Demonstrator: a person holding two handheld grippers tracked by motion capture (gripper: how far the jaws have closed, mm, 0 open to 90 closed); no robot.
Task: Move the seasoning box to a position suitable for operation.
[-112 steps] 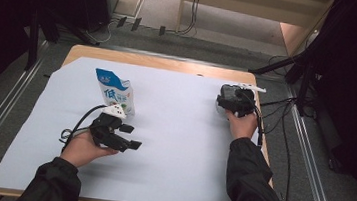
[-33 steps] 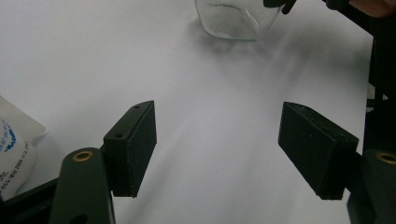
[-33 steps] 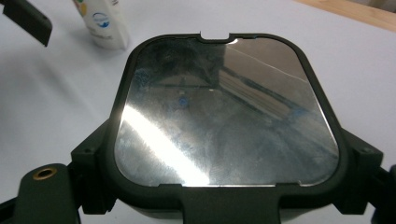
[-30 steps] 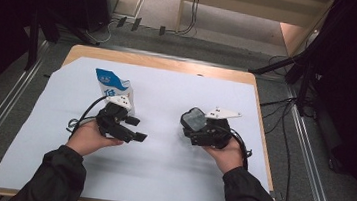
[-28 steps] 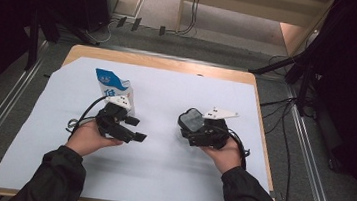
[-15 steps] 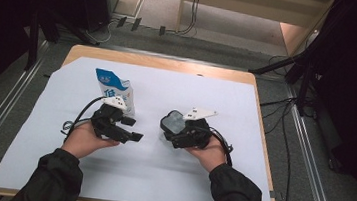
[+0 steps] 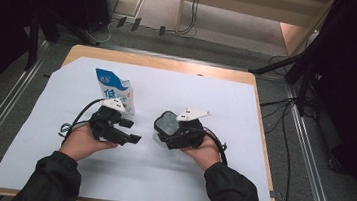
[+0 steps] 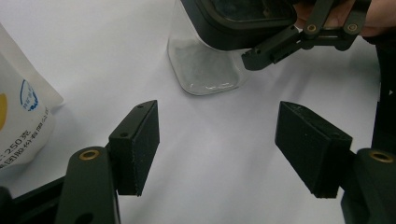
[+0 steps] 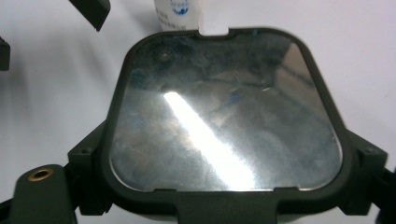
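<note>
White paper is covering the worktop (image 7: 257, 189). The right gripper (image 7: 166, 129) is gripping a clear jar's dark lid (image 9: 226, 112) with its fingers, near the milk pouch (image 7: 115, 91). The left gripper (image 8: 229, 149) is holding its fingers open, gripping nothing.

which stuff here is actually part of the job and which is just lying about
In the job:
clear container with dark lid, held by the right gripper
white pouch
left gripper, jaws open

Lying about:
floor cables
white table sheet
</note>
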